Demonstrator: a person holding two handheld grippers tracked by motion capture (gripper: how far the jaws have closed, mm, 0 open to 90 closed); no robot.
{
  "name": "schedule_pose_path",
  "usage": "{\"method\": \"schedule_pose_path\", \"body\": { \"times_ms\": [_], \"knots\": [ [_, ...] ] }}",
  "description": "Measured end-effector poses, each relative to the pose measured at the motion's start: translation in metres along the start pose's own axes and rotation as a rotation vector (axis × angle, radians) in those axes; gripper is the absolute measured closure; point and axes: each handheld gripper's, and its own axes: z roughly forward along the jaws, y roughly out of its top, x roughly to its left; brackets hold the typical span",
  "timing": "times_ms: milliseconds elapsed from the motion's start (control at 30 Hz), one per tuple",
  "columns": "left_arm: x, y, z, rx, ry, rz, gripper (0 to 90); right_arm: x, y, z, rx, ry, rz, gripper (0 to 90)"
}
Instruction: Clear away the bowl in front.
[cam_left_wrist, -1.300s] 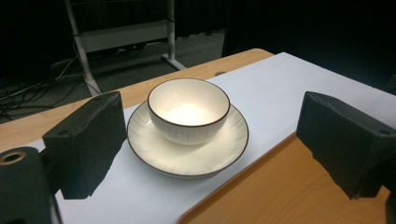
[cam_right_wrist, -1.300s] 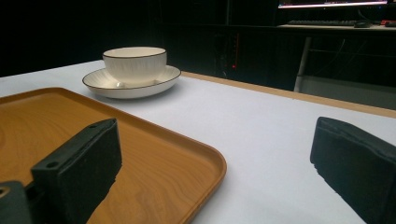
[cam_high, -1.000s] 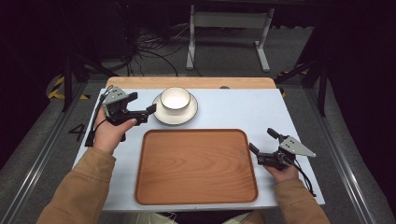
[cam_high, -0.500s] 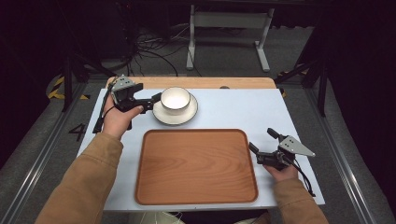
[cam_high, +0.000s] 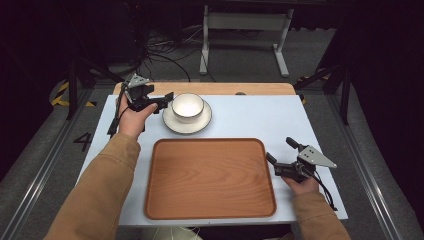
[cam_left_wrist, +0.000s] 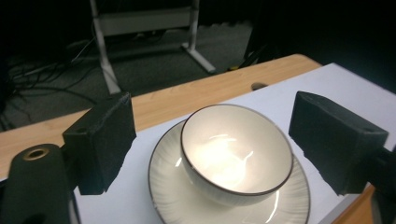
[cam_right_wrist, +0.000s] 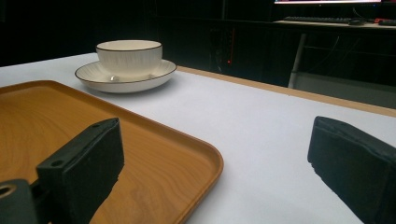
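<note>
White bowl (cam_high: 188, 107) on saucer (cam_high: 187, 121), far-left table, behind wooden tray (cam_high: 210, 177). Left gripper (cam_high: 166, 100): just beside bowl, jaws apart, lately narrowing, nothing clamped; its view frames the bowl between the pads. Right gripper (cam_high: 276, 154): jaws apart, empty, straddling the tray's corner in its view.

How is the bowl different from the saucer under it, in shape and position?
The bowl is deep with steep walls; the saucer is shallow and flat. The bowl is narrower, while the saucer spreads wider, its rim showing all around. The bowl stands on the saucer; the saucer rests on the table. Both are cream-white, with a thin dark rim line.
</note>
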Motion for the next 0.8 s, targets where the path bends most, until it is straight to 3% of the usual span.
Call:
{"method": "schedule_pose_path", "body": {
  "times_ms": [167,233,300,367,500,733,800],
  "knots": [
    [0.003,0.0,0.012,0.066,-0.027,-0.038,17.6,0.0,0.0,0.0,0.003,-0.001,-0.004,3.8],
    [0.007,0.002,0.022,0.147,-0.035,-0.066,17.8,0.0,0.0,0.0,0.004,-0.002,-0.005,3.8],
    [0.01,0.001,0.03,0.184,-0.02,-0.047,16.5,0.0,0.0,0.0,0.004,-0.001,-0.007,3.8],
    [0.012,-0.001,0.034,0.194,-0.019,-0.054,14.0,0.0,0.0,0.0,0.004,-0.001,-0.007,3.8],
    [0.019,-0.011,0.05,0.249,-0.011,-0.138,11.6,0.0,0.0,0.0,0.003,0.001,-0.008,3.8],
    [0.02,-0.019,0.063,0.276,-0.014,-0.141,14.2,0.0,0.0,0.0,0.002,0.003,-0.007,3.8],
    [0.021,-0.022,0.065,0.282,-0.025,-0.159,16.8,0.0,0.0,0.0,0.001,0.004,-0.007,3.8]
  ]
}}
